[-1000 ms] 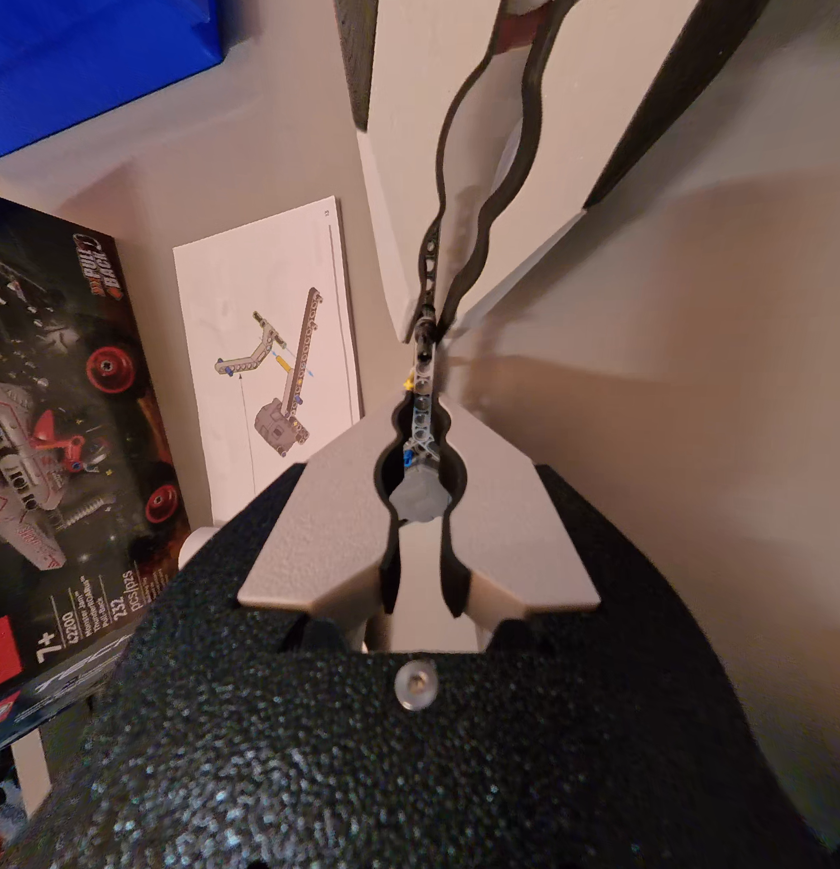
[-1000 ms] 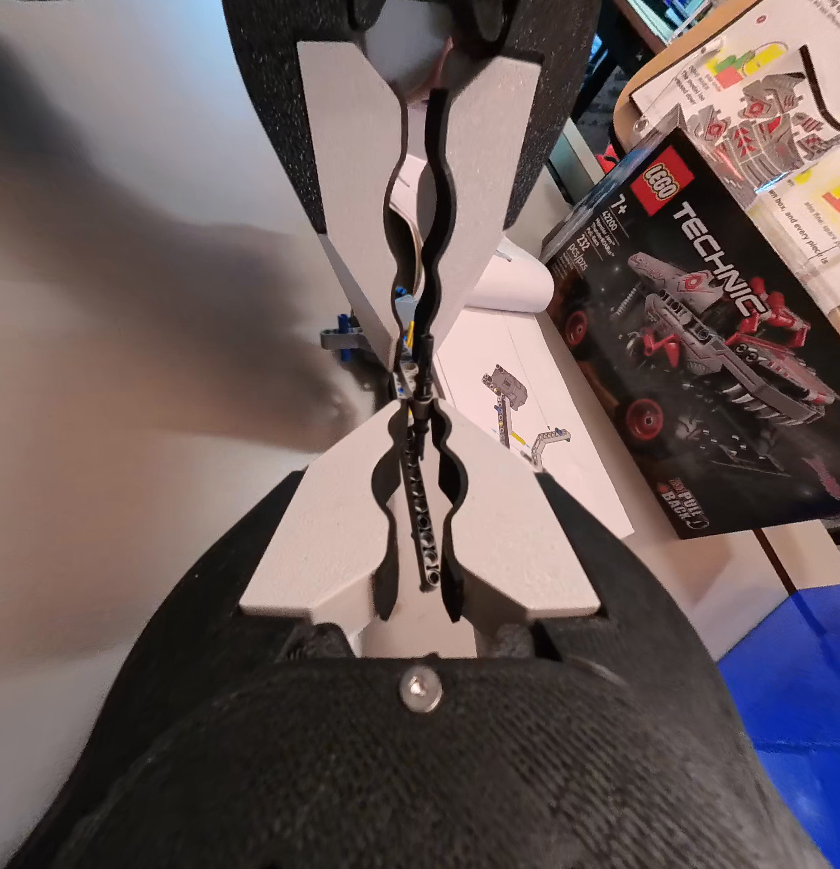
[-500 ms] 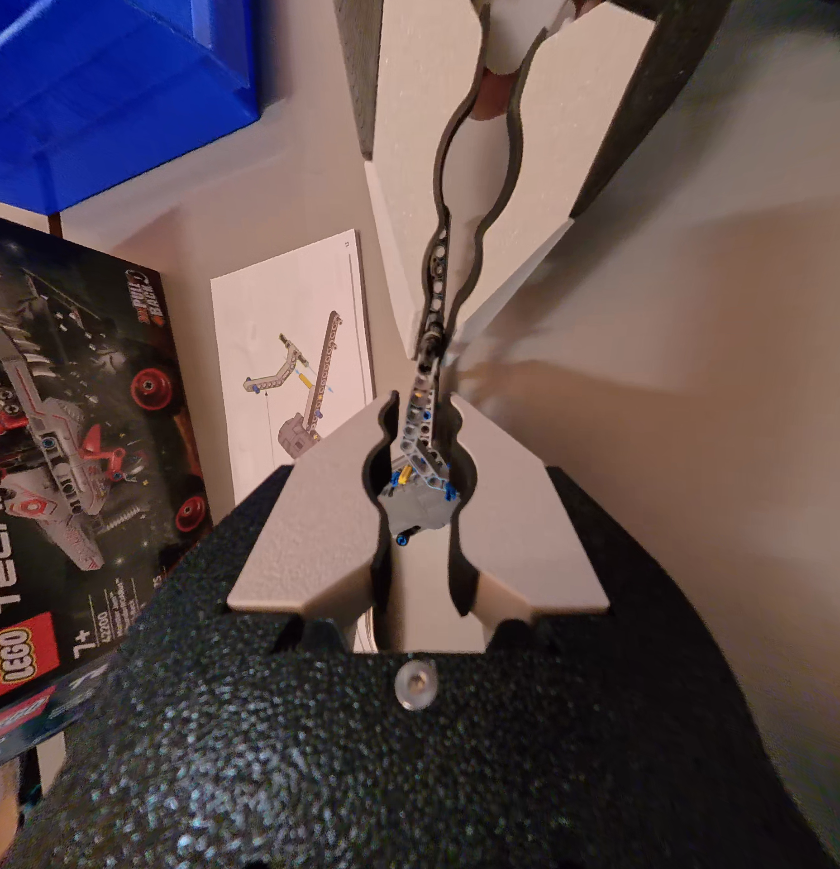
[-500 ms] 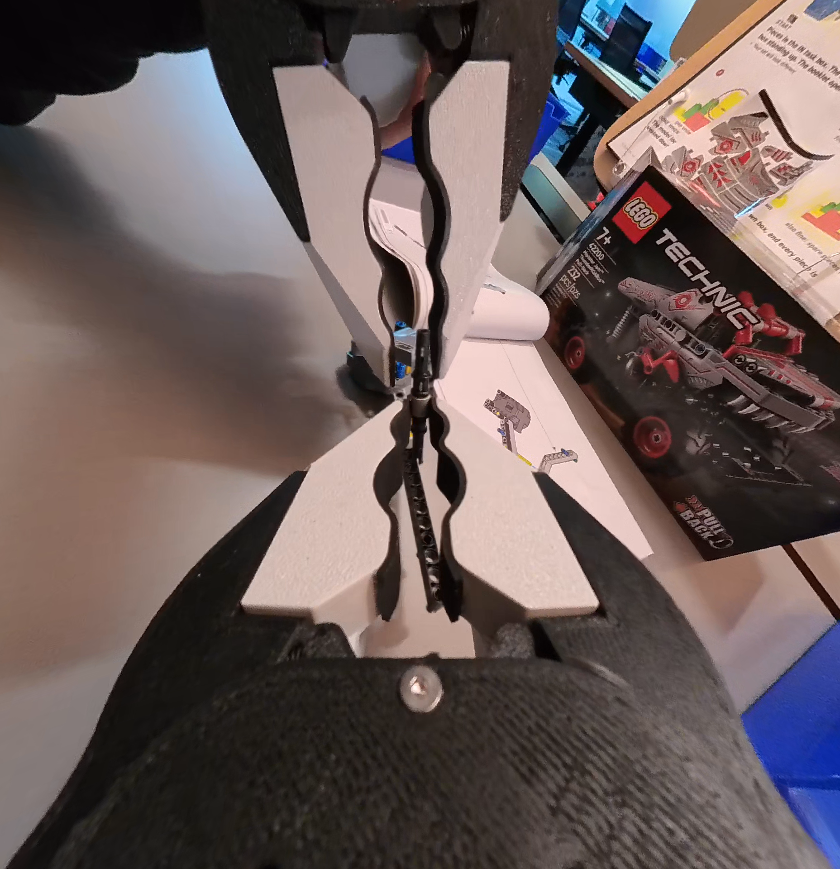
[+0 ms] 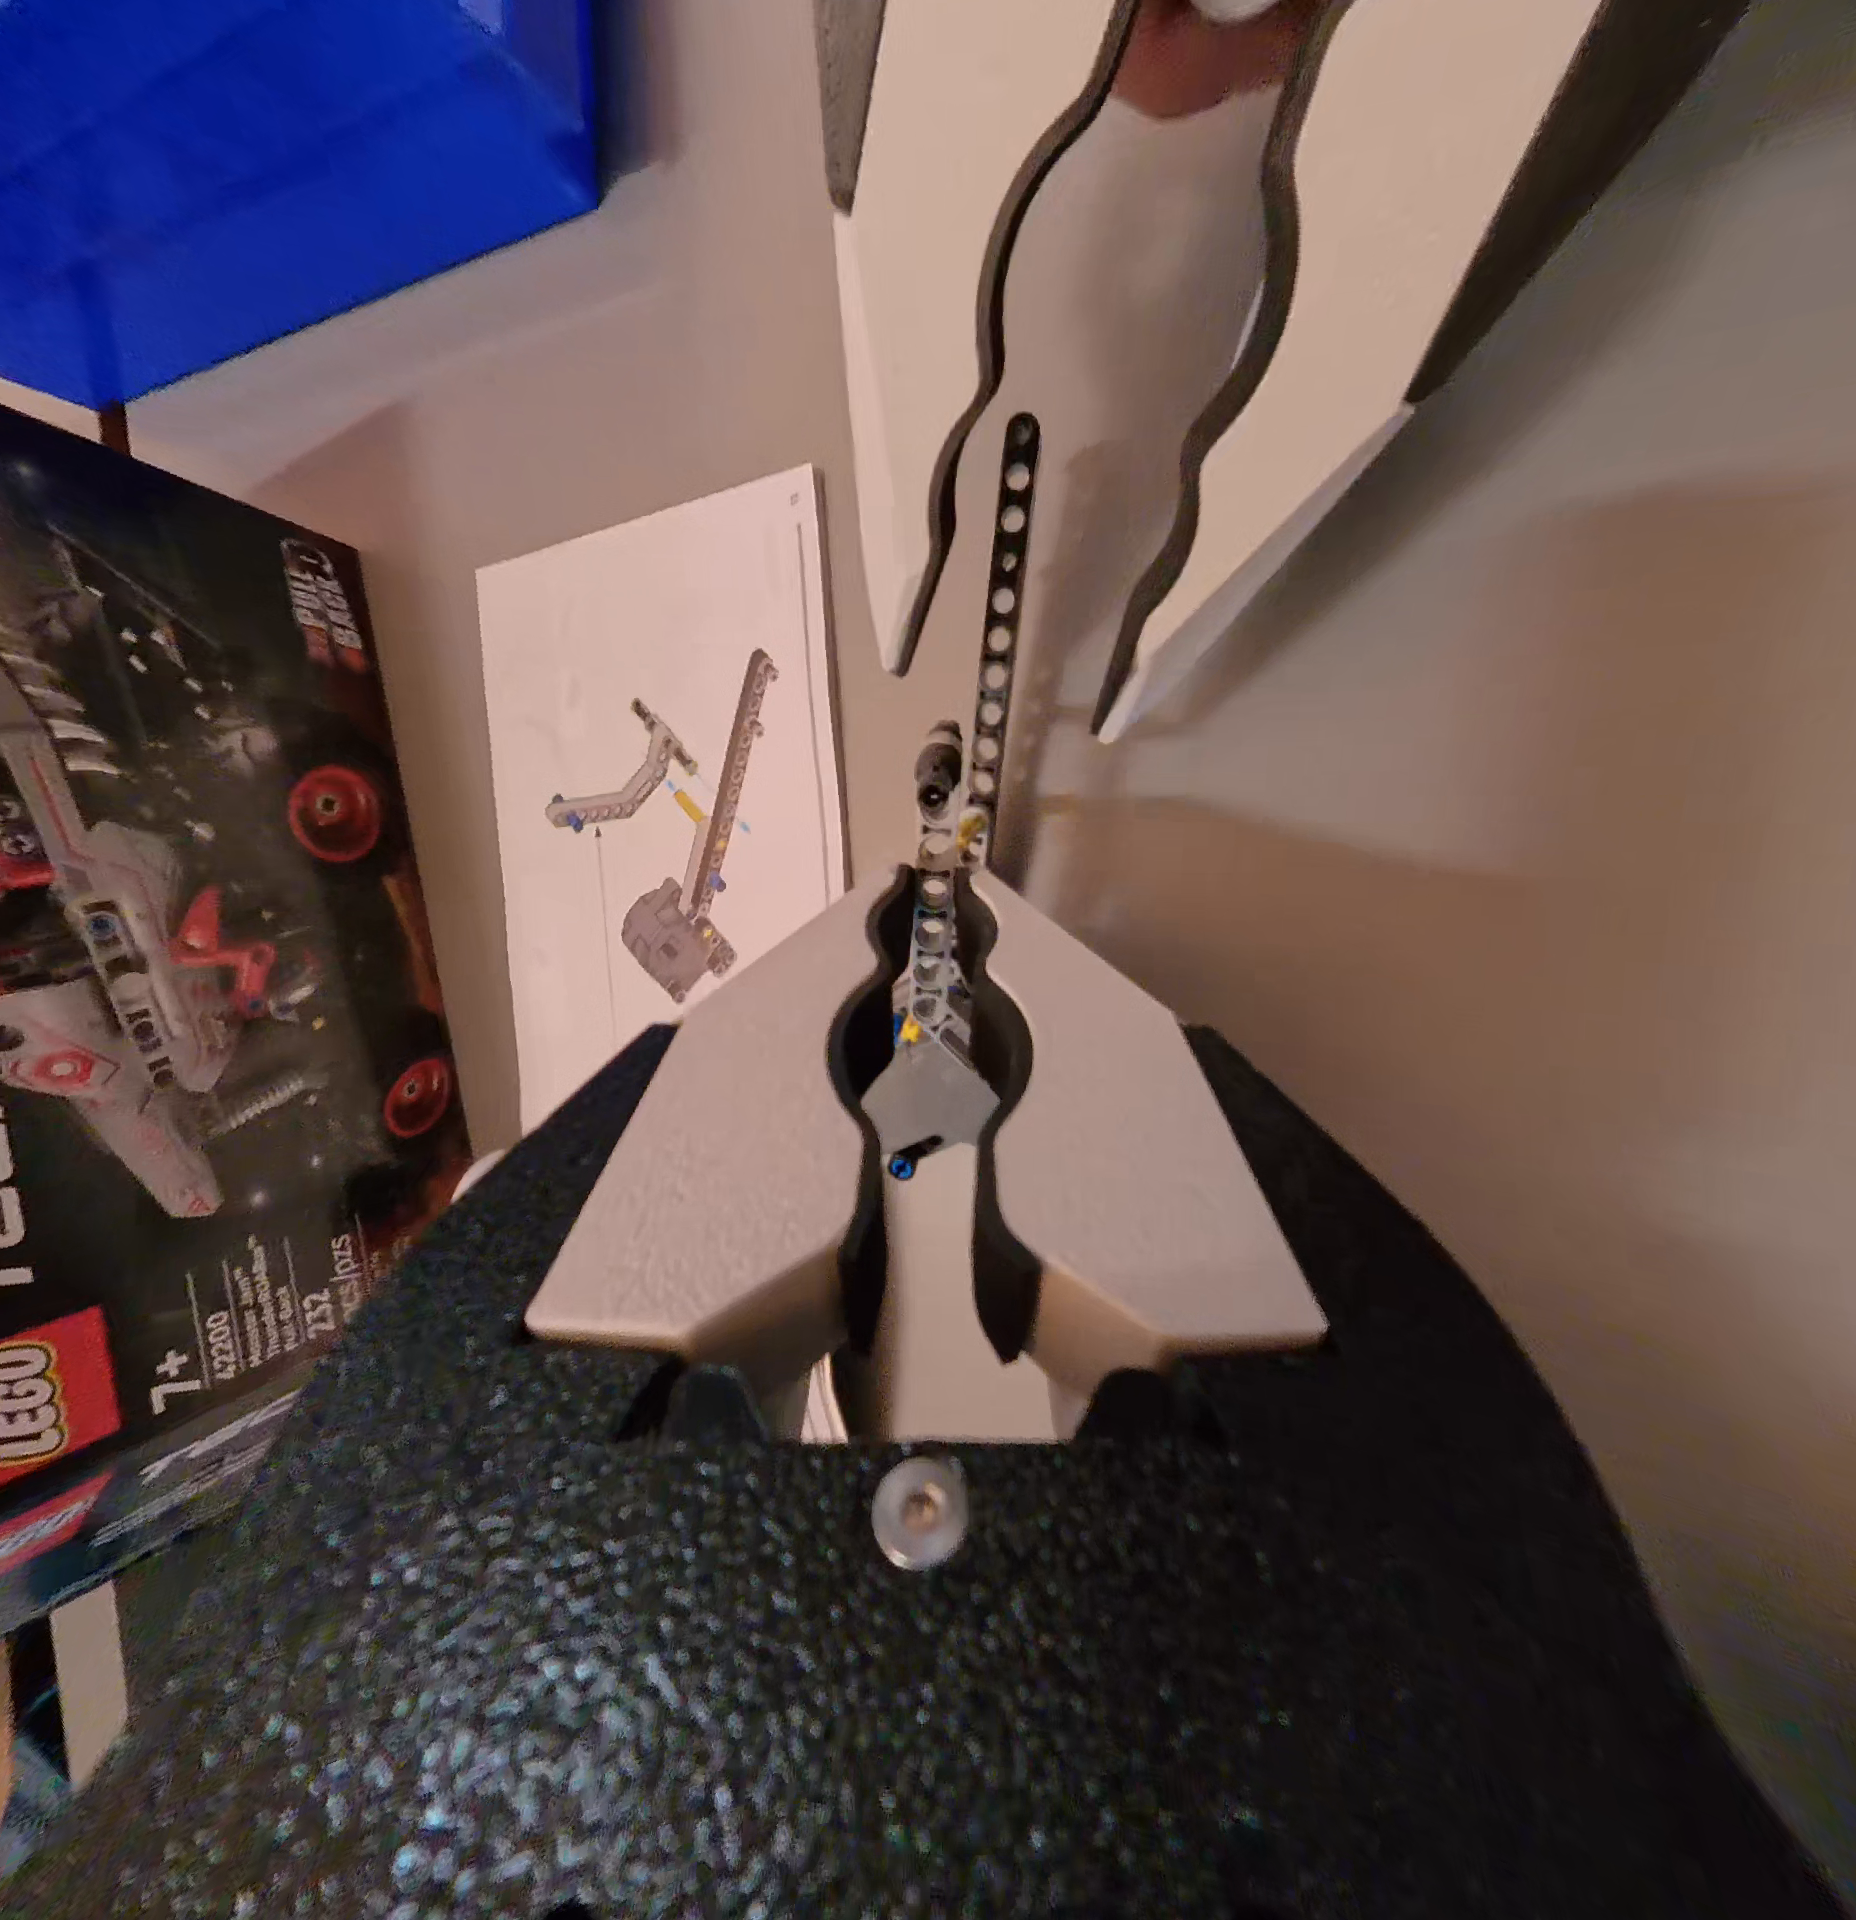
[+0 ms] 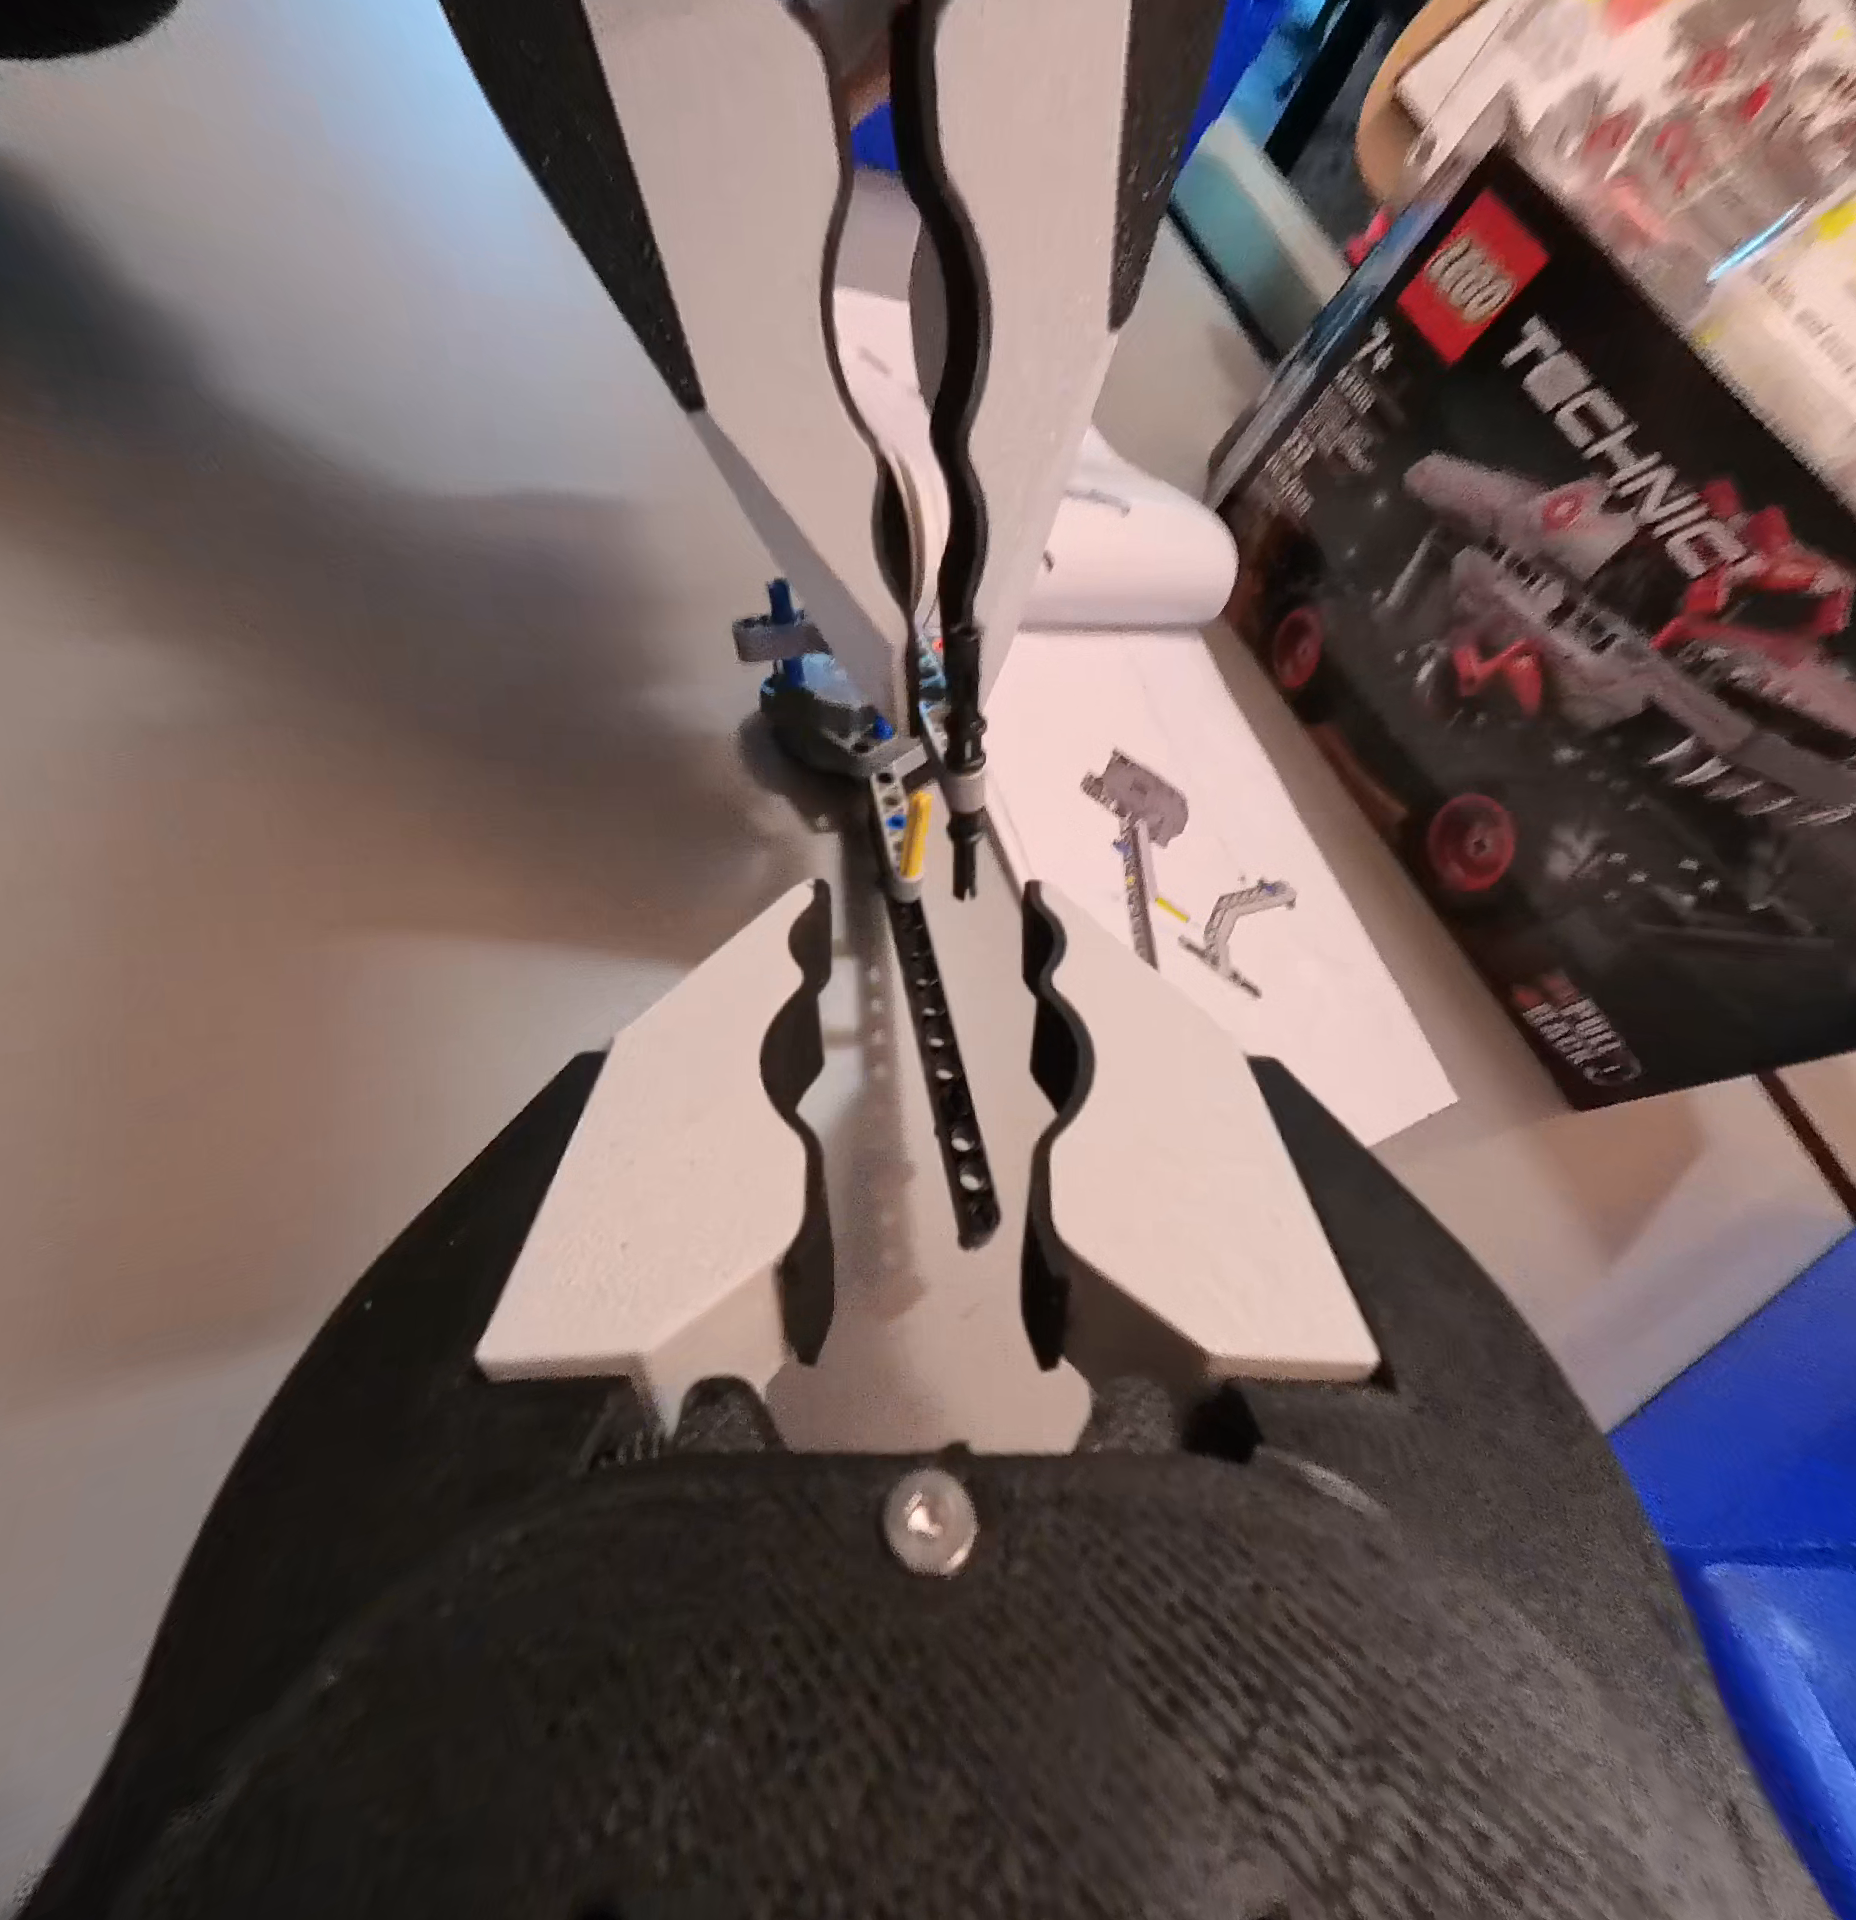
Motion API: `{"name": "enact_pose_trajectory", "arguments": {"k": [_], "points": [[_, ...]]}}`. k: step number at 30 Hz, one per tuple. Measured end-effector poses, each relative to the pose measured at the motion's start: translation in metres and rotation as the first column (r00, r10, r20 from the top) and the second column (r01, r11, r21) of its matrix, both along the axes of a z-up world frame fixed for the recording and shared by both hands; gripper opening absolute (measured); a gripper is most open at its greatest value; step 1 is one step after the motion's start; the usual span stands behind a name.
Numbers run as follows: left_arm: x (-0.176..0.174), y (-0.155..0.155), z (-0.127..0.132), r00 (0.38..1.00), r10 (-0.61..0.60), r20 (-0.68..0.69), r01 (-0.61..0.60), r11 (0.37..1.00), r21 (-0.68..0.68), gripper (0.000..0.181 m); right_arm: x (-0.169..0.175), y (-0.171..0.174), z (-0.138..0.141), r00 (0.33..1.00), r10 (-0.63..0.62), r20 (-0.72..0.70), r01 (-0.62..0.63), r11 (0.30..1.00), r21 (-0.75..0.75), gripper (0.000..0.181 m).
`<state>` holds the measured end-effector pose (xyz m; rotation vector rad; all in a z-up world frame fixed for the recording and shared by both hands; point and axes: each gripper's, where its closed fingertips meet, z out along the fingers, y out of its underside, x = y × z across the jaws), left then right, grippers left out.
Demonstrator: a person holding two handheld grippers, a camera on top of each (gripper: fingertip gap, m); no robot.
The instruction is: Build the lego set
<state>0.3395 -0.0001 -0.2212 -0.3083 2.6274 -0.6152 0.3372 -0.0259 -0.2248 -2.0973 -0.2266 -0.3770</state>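
Note:
My left gripper (image 5: 939,878) is shut on a small grey lego assembly (image 5: 924,1101) with blue and yellow pins. A long black holed beam (image 5: 1007,582) sticks out from the assembly's front end, next to a short black axle piece (image 5: 939,769). My right gripper (image 6: 924,904) is open, and its jaws stand apart on either side of the black beam (image 6: 945,1070) without touching it. In the right wrist view the left gripper (image 6: 939,665) comes down from above, closed on the assembly (image 6: 830,717). The right gripper also shows open at the top of the left wrist view (image 5: 1002,696).
An open instruction booklet (image 5: 654,748) lies on the pale table, and it also shows in the right wrist view (image 6: 1215,883). A dark lego box (image 5: 155,935) stands beside it (image 6: 1589,582). A blue bin (image 5: 280,156) sits past the box (image 6: 1786,1455). Both grippers' tips are close together, under 4 cm apart.
My right gripper has opened and let go of the black beam, and it has drawn back a little. The beam stays joined to the assembly held in my left gripper.

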Motion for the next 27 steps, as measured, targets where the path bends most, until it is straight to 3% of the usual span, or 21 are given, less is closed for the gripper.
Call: {"name": "enact_pose_trajectory", "arguments": {"k": [1,8,19,27], "points": [[0.000,0.001,-0.002,1.000,0.002,-0.010,-0.002,1.000,0.004,0.005,0.000,-0.001,-0.003,1.000,-0.007,0.000,0.007,1.000,-0.028,0.035],[-0.002,0.000,-0.013,0.998,0.009,-0.055,-0.006,0.999,0.051,0.005,0.011,0.002,-0.030,0.998,-0.042,0.053,0.050,0.985,-0.164,0.035],[0.000,0.000,-0.016,0.994,0.005,-0.105,0.004,0.996,0.087,0.005,0.017,0.000,-0.043,0.998,-0.050,0.034,0.054,0.985,-0.162,0.009],[-0.002,0.002,-0.017,0.990,-0.013,-0.139,0.030,0.992,0.123,0.005,0.013,0.001,-0.043,1.000,-0.024,0.009,0.025,0.989,-0.147,0.007]]}}
